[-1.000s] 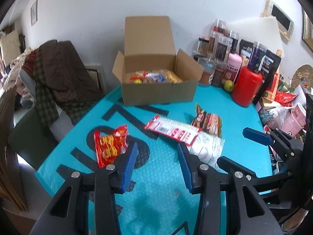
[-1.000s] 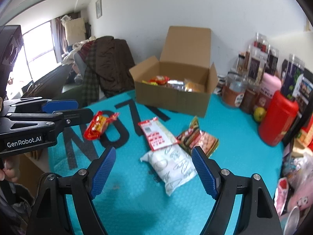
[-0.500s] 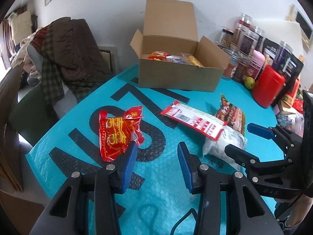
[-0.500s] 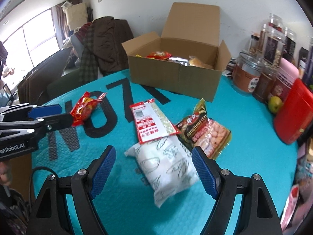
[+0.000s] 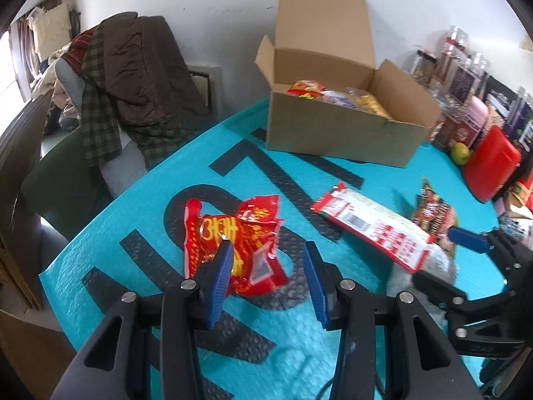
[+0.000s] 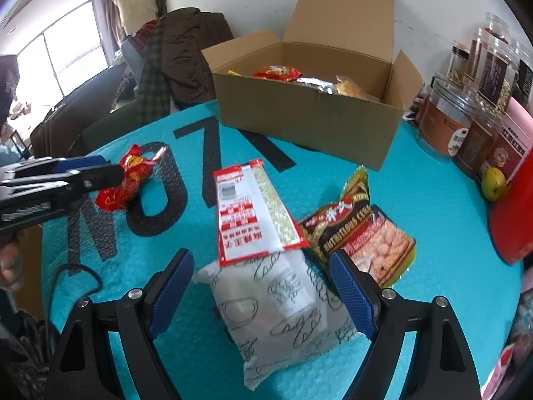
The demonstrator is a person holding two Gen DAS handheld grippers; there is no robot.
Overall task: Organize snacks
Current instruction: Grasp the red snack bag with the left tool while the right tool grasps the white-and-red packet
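Observation:
An open cardboard box (image 5: 339, 133) (image 6: 309, 126) holding several snack packs stands at the back of the teal mat. My left gripper (image 5: 268, 278) is open, low over a crinkled red snack bag (image 5: 233, 243) (image 6: 128, 185), its jaws either side of the bag's near end. My right gripper (image 6: 261, 295) is open wide around a white bread bag (image 6: 283, 303). A red-and-white flat pack (image 6: 253, 210) (image 5: 373, 226) lies partly on the white bag. A dark biscuit bag (image 6: 363, 233) lies to its right.
Jars (image 6: 466, 106), a red canister (image 5: 491, 166) and a green fruit (image 6: 493, 181) crowd the right side. A chair piled with dark clothes (image 5: 133, 90) stands beyond the mat's left edge. The left gripper shows in the right wrist view (image 6: 60, 180).
Both grippers have moved forward and down. The left has closed in on the red bag; the right now straddles the white bag. Both stay open.

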